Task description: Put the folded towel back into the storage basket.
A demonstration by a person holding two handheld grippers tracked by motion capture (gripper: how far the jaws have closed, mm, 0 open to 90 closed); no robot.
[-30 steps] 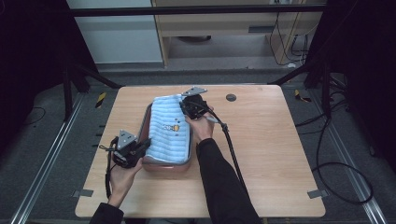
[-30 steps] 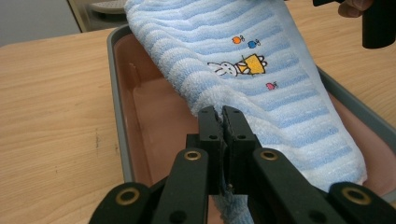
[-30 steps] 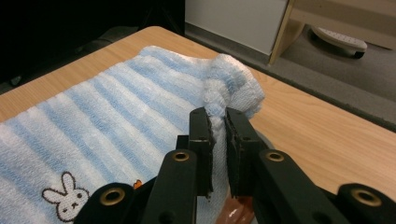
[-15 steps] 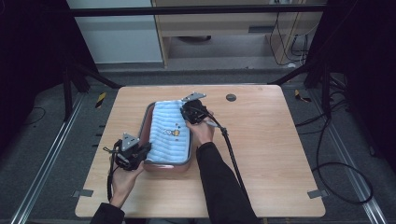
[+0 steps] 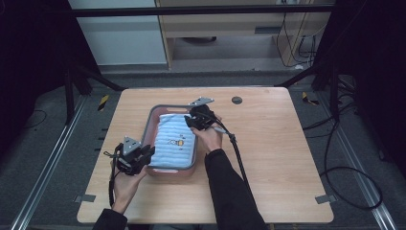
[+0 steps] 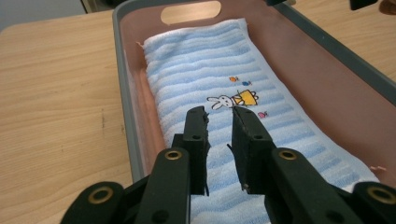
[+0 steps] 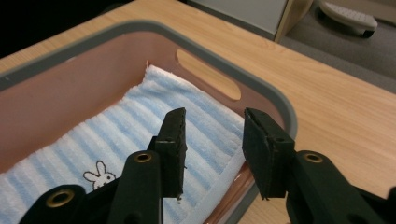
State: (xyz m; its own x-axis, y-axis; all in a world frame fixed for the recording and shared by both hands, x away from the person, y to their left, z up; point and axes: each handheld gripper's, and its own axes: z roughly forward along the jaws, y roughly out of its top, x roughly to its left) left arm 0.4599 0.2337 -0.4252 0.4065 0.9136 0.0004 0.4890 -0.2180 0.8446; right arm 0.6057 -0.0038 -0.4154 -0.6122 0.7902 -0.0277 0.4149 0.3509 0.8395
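The folded blue towel (image 5: 176, 140) lies flat inside the pink basin (image 5: 149, 125) mid-tabletop. Both tongs — left (image 6: 219, 122) at seven o'clock, right (image 7: 212, 126) at one — hang parted and empty; best to withdraw straight upward, clear of the rim.

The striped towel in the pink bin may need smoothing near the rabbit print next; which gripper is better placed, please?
Probably the left gripper: its open jaws hover just short of the rabbit print on the towel, while the right gripper sits by the bin's rim.

The tub's (image 6: 122, 84) near end is cut off.
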